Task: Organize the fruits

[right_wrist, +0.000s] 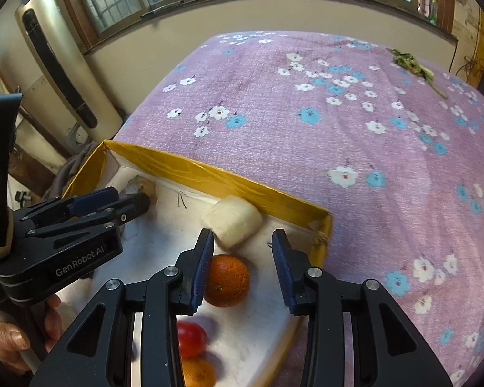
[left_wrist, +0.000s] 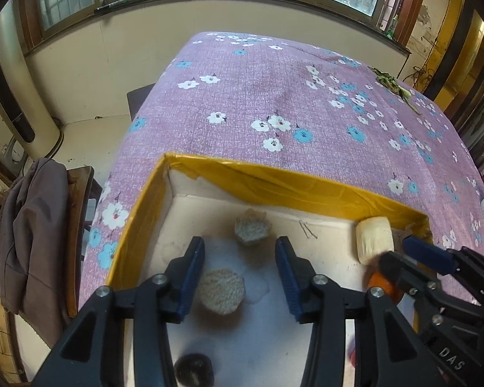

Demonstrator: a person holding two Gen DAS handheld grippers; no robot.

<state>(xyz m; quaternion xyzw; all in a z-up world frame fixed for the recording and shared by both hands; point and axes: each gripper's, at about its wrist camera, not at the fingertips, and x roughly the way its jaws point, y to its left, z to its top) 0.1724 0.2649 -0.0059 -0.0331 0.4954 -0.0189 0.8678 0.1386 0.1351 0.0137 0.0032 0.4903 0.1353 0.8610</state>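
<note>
With both grippers over the yellow-rimmed box, I keep the left gripper apart over the pale cake. My right gripper stands apart and empty above the orange, low in the frame; I should centre it before closing.

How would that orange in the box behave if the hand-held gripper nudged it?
The orange looks round, so a nudge would probably roll it across the flat white floor of the box. Its skin looks firm and dimpled, so the pads would likely grip without slipping. With its left side against the right hand-held gripper, it may roll right.
</note>
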